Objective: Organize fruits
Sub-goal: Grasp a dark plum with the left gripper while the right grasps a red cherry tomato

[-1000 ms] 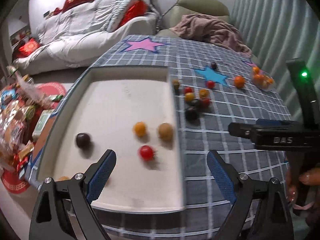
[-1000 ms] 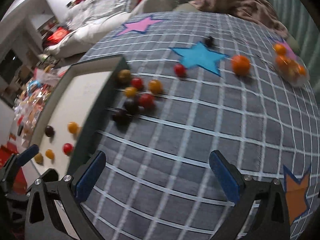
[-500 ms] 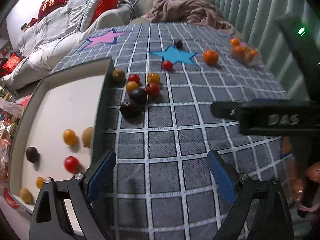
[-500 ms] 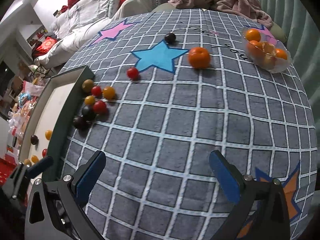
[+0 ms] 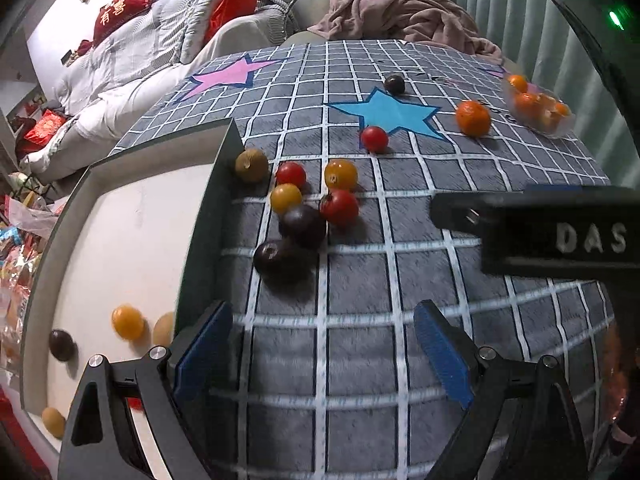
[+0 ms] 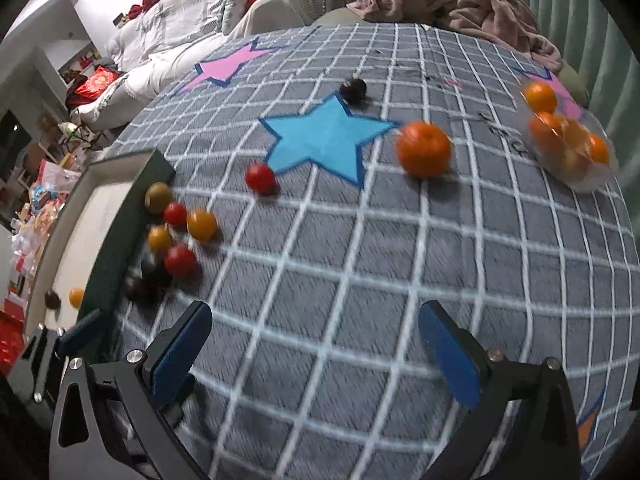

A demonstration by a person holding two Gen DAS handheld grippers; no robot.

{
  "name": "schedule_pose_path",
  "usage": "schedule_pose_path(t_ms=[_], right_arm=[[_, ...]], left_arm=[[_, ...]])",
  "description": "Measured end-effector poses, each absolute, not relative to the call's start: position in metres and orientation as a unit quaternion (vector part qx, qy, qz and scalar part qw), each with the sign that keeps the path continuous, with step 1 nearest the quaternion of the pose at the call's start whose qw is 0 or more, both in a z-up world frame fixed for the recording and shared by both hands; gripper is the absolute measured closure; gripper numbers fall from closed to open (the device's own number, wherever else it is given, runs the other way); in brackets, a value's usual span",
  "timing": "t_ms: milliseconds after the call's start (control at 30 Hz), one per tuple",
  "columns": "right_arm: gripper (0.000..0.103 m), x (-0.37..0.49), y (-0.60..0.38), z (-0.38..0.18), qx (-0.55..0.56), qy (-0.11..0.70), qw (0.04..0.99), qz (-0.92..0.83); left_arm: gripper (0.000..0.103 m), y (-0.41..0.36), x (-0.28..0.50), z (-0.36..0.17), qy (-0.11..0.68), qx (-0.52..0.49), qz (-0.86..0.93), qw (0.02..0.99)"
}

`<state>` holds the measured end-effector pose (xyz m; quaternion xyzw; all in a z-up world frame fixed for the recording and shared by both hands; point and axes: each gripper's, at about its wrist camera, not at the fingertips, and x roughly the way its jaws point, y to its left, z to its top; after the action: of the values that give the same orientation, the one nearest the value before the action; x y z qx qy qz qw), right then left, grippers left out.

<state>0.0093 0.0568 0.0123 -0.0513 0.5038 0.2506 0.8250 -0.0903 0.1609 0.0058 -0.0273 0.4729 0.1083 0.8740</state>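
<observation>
Nearest the lens, the left gripper (image 5: 322,344) hovers with its blue-padded jaws spread wide and nothing between them, low over the grey checked cloth of the desk (image 5: 360,360). Its left pad hangs right at the dark wall of the shallow white rectangular tray (image 5: 204,216), which runs away from the camera along the left side. The right gripper (image 6: 316,352) is likewise spread wide and empty, over bare cloth further right.

The relation that matters is this: the closest loose fruit, a dark purple round plum-like fruit (image 5: 276,258), lies just ahead and slightly left of the left gripper's opening, close beside the tray wall. From the right gripper it sits well off to the left (image 6: 138,290), so the left is the nearer one and looks best placed to take it. The fruit is round, with no long axis to line up with; only a small stem dimple faces the left camera.

Behind it, touching or nearly so, a second dark fruit (image 5: 304,226), then a red tomato (image 5: 339,208), yellow and red cherry tomatoes, and a brownish fruit (image 5: 251,165) against the tray corner. This cluster is tight, so closing on the front fruit may nudge its neighbours.

Further out, a lone red tomato (image 5: 374,139) beside the blue star patch (image 5: 386,114), a mandarin orange (image 5: 473,118), and a clear punnet of oranges (image 5: 538,108). A few fruits already lie inside the tray.
</observation>
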Motion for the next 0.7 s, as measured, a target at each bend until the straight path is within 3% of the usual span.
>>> schedule_pose_path(t_ms=[300,433,500,567,600,700], right_arm=[[0.016,0.046,0.099,0.010,-0.055,0.489,0.826,0.276],[0.028,0.050,0.117,0.006,-0.081,0.477,0.827,0.285],[0.040,0.051,0.121,0.007,-0.086,0.473,0.828,0.289],[0.072,0.052,0.122,0.007,-0.086,0.471,0.825,0.298],[0.078,0.051,0.121,0.007,-0.085,0.472,0.824,0.303],[0.079,0.047,0.112,0.006,-0.076,0.472,0.822,0.310]], left_arm=[[0.010,0.166,-0.066,0.003,0.475,-0.040,0.119,0.871],[0.010,0.166,-0.061,0.003,0.473,-0.041,0.118,0.872],[0.023,0.166,-0.061,0.004,0.470,-0.046,0.112,0.874],[0.028,0.168,-0.062,0.005,0.469,-0.051,0.114,0.874],[0.034,0.170,-0.063,0.006,0.467,-0.052,0.116,0.875],[0.054,0.177,-0.067,0.008,0.462,-0.061,0.125,0.876]])
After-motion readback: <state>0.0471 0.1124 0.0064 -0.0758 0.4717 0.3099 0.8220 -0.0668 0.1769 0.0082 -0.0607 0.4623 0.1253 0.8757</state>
